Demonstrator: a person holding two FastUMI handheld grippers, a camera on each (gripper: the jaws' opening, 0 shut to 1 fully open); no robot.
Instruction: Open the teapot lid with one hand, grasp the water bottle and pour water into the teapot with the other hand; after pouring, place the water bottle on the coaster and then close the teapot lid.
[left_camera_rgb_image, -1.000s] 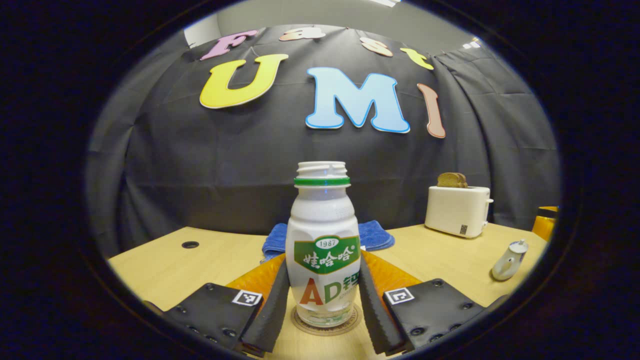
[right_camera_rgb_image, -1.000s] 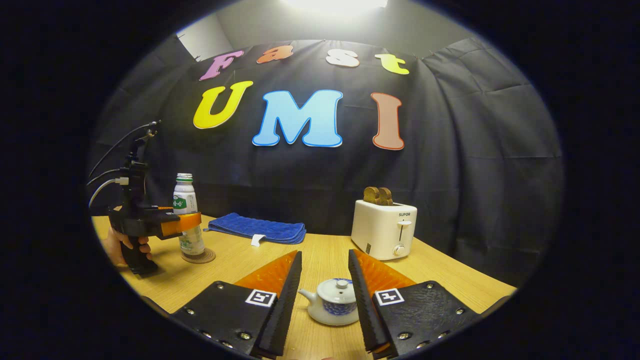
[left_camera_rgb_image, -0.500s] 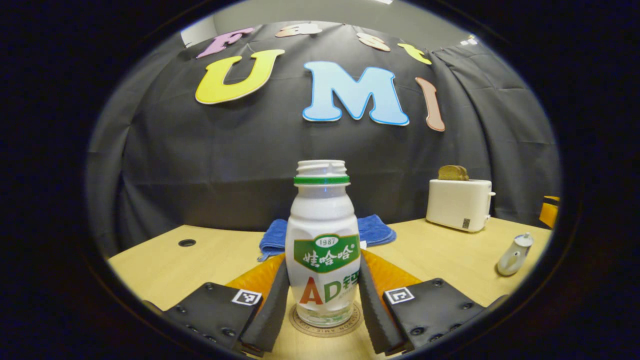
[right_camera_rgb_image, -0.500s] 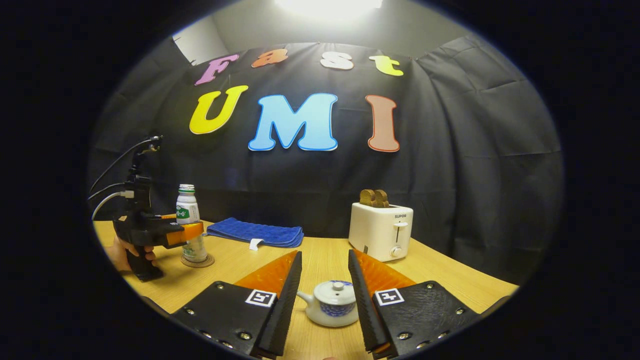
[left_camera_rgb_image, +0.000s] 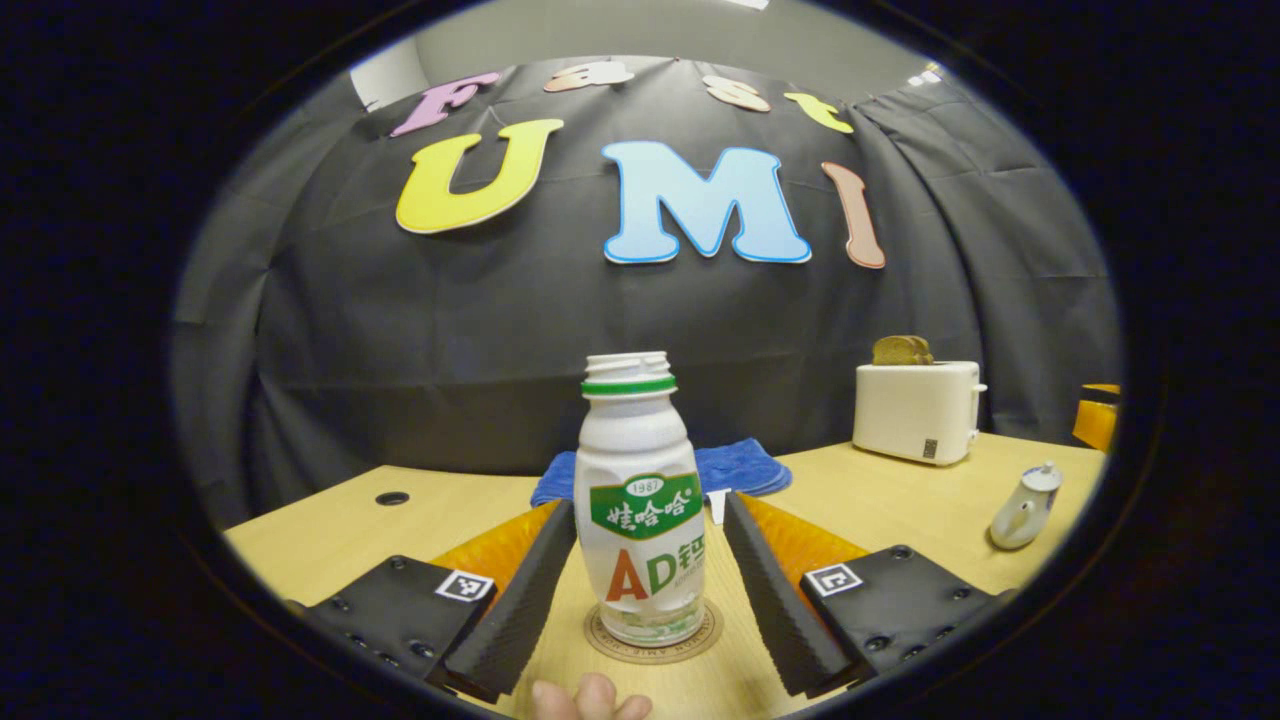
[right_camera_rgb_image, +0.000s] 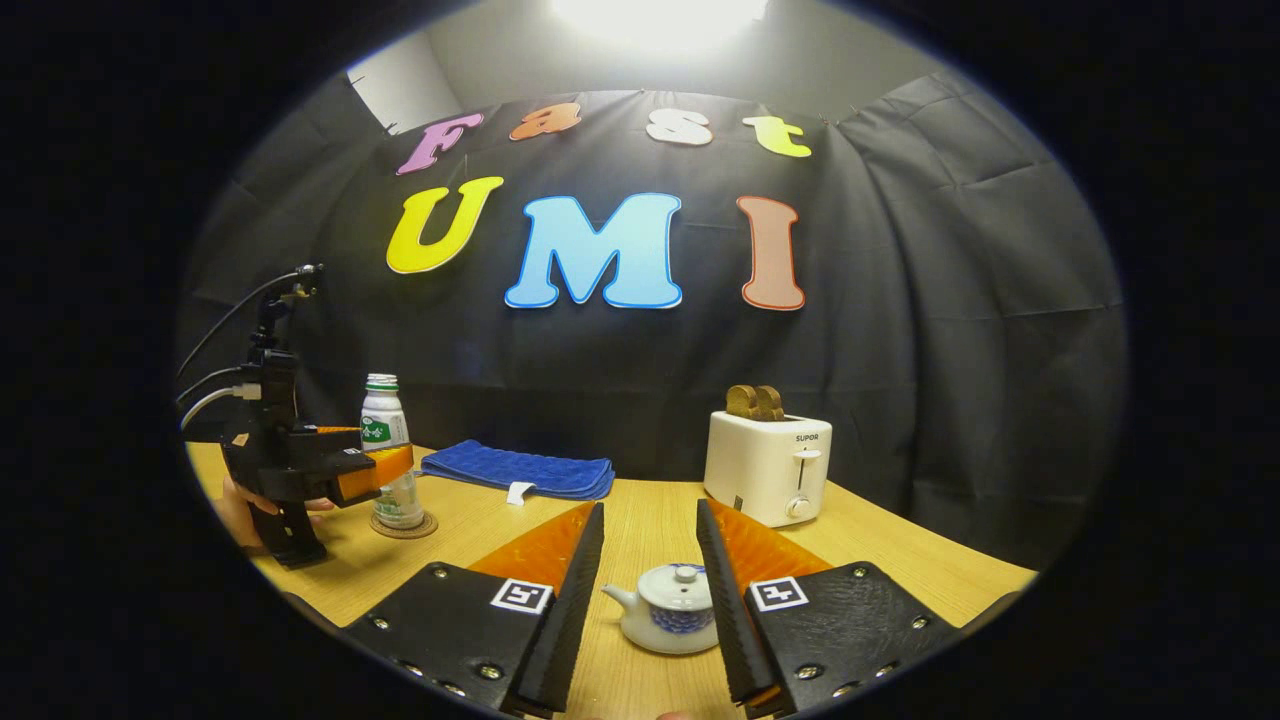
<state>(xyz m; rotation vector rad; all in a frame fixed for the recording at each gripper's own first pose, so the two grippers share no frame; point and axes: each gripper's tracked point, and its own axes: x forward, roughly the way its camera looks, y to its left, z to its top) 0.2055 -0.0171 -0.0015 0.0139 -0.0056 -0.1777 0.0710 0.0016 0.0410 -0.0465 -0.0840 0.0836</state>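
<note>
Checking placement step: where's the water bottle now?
Left gripper view: water bottle stands upright on the coaster, between the open left hand-held gripper fingers, blue towel behind.

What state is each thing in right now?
Bottle: uncapped, upright on coaster.
Left gripper: open, fingers clear of bottle.
Teapot: lid on.
Right gripper: open around teapot.
Toaster: bread sticking up from the slots.
Towel: folded.
</note>
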